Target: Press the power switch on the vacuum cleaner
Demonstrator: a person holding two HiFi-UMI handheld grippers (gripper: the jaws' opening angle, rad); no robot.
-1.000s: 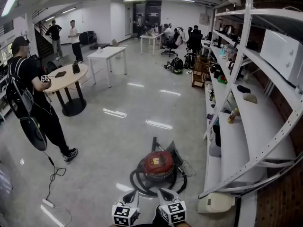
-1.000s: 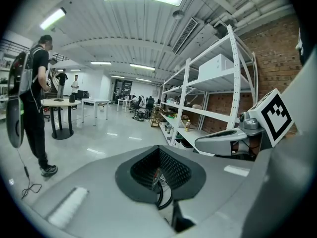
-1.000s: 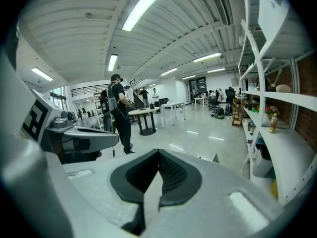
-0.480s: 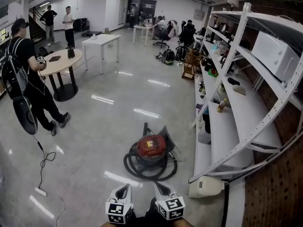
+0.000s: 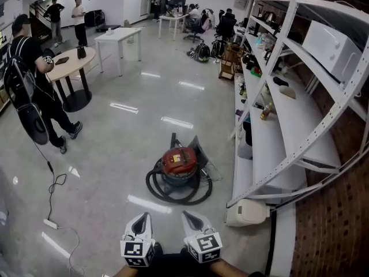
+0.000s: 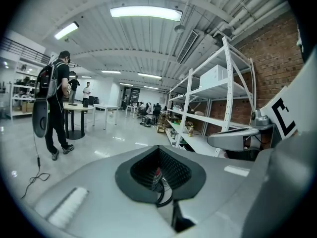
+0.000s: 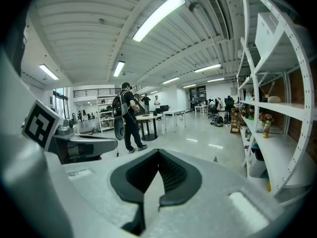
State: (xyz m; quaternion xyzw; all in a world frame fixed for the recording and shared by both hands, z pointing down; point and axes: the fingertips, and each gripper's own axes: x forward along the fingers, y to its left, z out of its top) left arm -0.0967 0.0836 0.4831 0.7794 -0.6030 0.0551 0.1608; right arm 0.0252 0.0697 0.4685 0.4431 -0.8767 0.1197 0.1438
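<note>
Left gripper (image 5: 140, 223) and right gripper (image 5: 191, 220) are held side by side, jaws closed, nothing gripped.
Red vacuum cleaner (image 5: 180, 160) is seen on floor (image 5: 115, 154) ahead, well apart from both.

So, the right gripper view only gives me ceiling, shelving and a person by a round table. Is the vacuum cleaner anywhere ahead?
Observer: Yes, the head view shows the red vacuum cleaner on the floor ahead, beside the white shelving.
Operator: Is either gripper touching it?
Observer: No, the left gripper and right gripper are both held well short of it.
Operator: Anything around it?
Observer: Its black hose lies coiled round its base.
</note>
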